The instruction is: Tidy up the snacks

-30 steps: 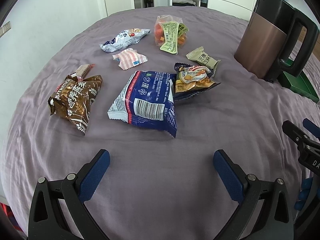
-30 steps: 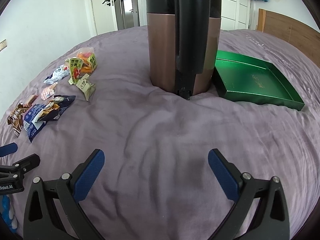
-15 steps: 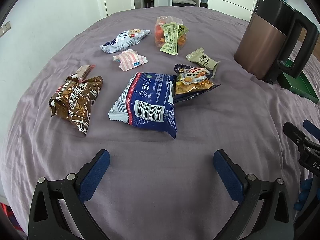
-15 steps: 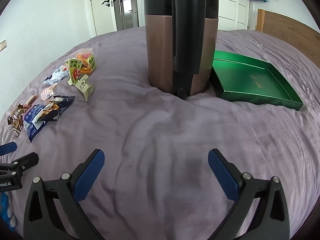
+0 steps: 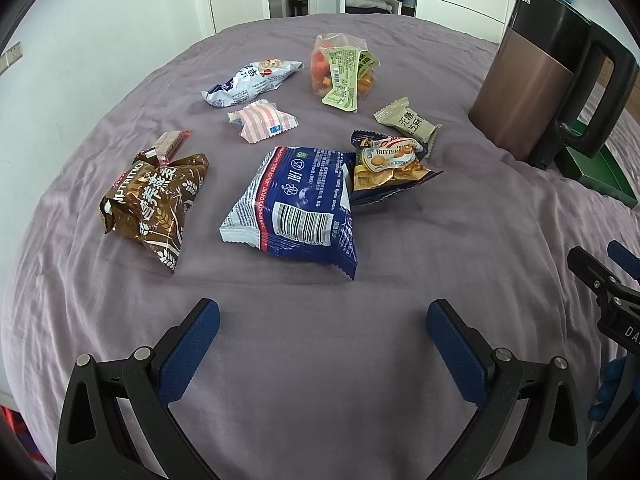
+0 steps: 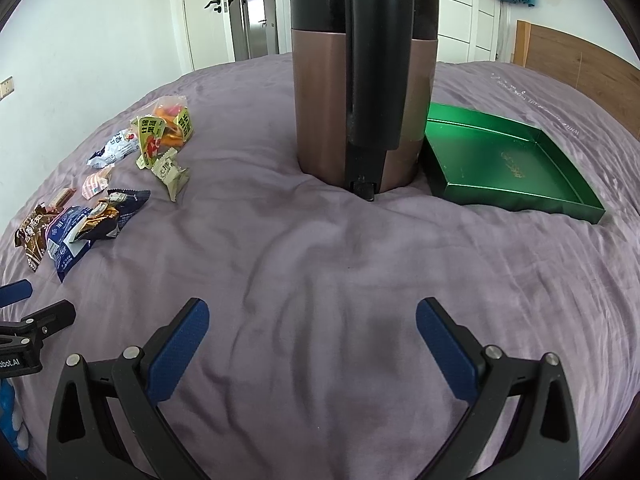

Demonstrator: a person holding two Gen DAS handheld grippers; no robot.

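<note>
Several snack packs lie on the purple bedspread. In the left wrist view: a blue and white bag (image 5: 298,200), a brown bag (image 5: 154,200), a gold butter-cookie pack (image 5: 386,164), a beige pack (image 5: 408,120), a pink striped pack (image 5: 264,120), a clear bag of orange pieces (image 5: 340,70), a blue-white pack (image 5: 252,80). My left gripper (image 5: 320,328) is open and empty, just short of the blue bag. My right gripper (image 6: 312,320) is open and empty, facing the green tray (image 6: 504,160). The snacks also show at the left of the right wrist view (image 6: 80,224).
A tall copper and black kettle (image 6: 360,80) stands between the snacks and the green tray, touching the tray's left edge; it also shows in the left wrist view (image 5: 548,80). A wooden headboard (image 6: 580,64) is at the far right. White wall and doors lie behind.
Both grippers have shifted slightly; the kettle looks a little closer in the right wrist view. Nothing was picked up or moved.
</note>
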